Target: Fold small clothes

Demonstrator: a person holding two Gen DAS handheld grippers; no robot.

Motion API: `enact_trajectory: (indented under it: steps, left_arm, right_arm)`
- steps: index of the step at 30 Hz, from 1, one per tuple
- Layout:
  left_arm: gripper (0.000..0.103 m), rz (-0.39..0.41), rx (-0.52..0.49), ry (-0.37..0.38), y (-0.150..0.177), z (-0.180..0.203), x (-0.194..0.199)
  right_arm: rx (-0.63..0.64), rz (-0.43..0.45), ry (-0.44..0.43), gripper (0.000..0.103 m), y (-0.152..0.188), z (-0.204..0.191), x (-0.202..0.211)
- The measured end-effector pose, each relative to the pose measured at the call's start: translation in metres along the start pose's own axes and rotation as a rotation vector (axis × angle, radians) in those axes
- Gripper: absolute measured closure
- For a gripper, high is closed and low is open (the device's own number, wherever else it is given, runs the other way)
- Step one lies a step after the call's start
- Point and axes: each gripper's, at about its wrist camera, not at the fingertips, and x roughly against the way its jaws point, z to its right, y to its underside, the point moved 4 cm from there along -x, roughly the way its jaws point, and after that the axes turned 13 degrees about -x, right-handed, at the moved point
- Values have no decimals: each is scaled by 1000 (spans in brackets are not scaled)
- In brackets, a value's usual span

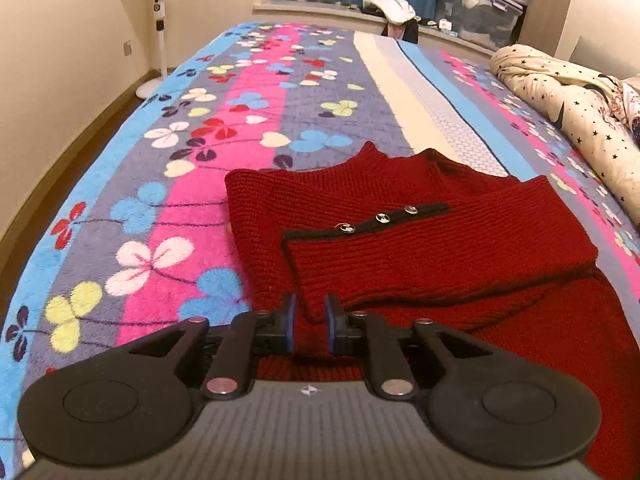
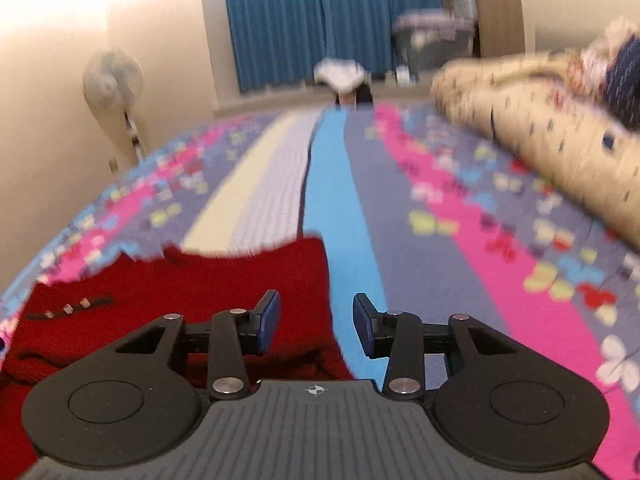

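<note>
A dark red knit sweater [image 1: 420, 248] lies on the flowered bed blanket [image 1: 168, 184], one sleeve with black trim and three metal buttons [image 1: 380, 218] folded across its body. My left gripper [image 1: 311, 326] sits over the near edge of the sweater, its blue pads a narrow gap apart with a fold of the sleeve between them. In the blurred right wrist view the sweater [image 2: 192, 300] lies at lower left. My right gripper [image 2: 316, 326] is open and empty over the sweater's right edge and the blue stripe of the blanket [image 2: 340, 220].
A rolled cream star-print duvet [image 1: 580, 120] lies along the bed's right side, also in the right wrist view [image 2: 540, 128]. A white standing fan [image 1: 156, 20] is by the left wall. Storage bins [image 1: 476, 12] and a pile of clothes [image 1: 388, 6] sit beyond the bed's far end.
</note>
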Motion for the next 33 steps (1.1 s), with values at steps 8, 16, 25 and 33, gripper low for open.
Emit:
enact_trajectory:
  steps: [8,16,25,33]
  left_arm:
    - [79,47,-33,-14,24,-1,45]
    - [79,95,29,-6,58,-22,104]
    - [79,-10,113,61,135,-21,145]
    - [76,-144,247,122,182,-12,149]
  right_arm:
    - [-68,130,-46,61,0,9,89]
    - [-55,113,-20,61,18,40,146]
    - [-36,-206,30,59,68,100,157]
    - [-199,-381,6,59,92,138,153]
